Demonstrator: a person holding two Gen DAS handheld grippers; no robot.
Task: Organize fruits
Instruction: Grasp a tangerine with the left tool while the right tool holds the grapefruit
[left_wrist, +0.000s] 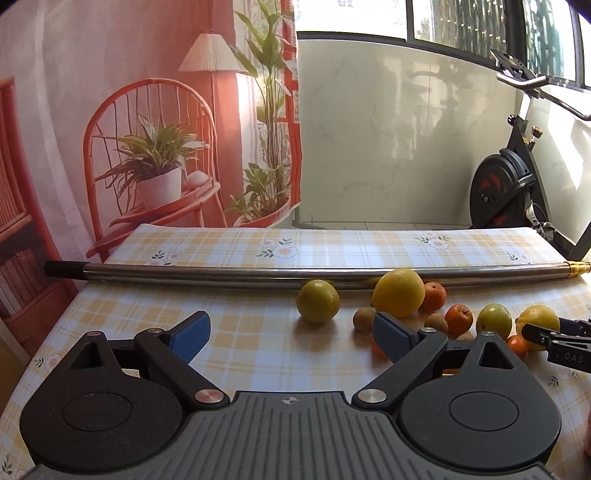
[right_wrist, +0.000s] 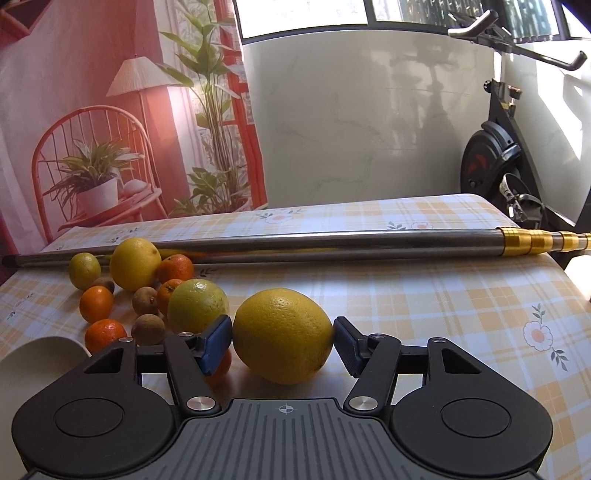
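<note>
- Blue pads of the right gripper (right_wrist: 282, 341) bracket the large yellow citrus (right_wrist: 283, 335) at its widest part, both pads touching the rind; the fruit rests on the checked tablecloth (right_wrist: 443, 295).
- Long axis of the citrus runs across the jaws, from pad to pad.
- Left gripper (left_wrist: 291, 334) stands spread and empty; a greenish citrus (left_wrist: 318, 301) lies just ahead, right of centre.
- Remaining fruits cluster left of the held citrus, before the metal pole (right_wrist: 332, 242).
</note>
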